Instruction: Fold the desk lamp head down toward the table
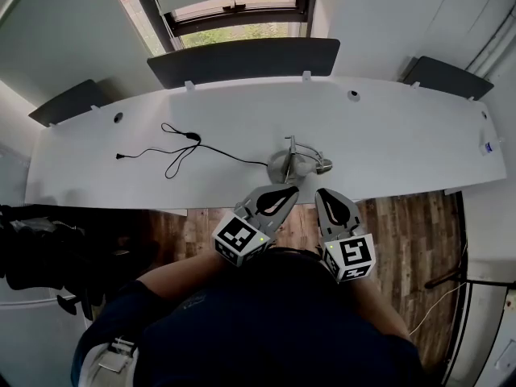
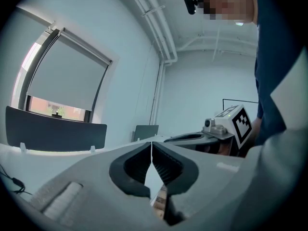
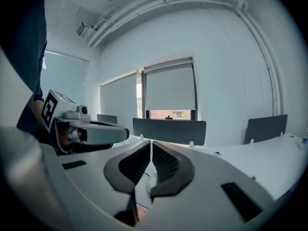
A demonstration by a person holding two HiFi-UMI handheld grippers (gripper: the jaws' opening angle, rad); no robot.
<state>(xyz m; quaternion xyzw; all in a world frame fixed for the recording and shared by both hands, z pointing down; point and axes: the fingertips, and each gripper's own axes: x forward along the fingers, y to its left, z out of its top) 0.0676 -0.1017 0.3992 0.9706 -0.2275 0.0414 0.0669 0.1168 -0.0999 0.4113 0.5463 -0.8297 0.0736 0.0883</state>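
Observation:
The silver desk lamp (image 1: 295, 164) lies low on the white desk (image 1: 387, 143) near its front edge, head and arm folded down over the round base. Its black cable (image 1: 181, 147) trails left across the desk. My left gripper (image 1: 288, 192) hangs in front of the desk edge, just short of the lamp, jaws shut with nothing between them. Beside it, my right gripper (image 1: 326, 193) is also shut and empty. In the left gripper view the jaws (image 2: 152, 153) meet along a thin line; the right gripper view shows its jaws (image 3: 151, 153) closed the same way.
Dark partition panels (image 1: 242, 59) stand along the desk's back edge, with a window (image 1: 234, 14) behind. Wooden floor (image 1: 403, 224) shows below the desk front. Dark furniture (image 1: 40, 256) stands at the left. A small object (image 1: 488, 146) sits at the desk's far right.

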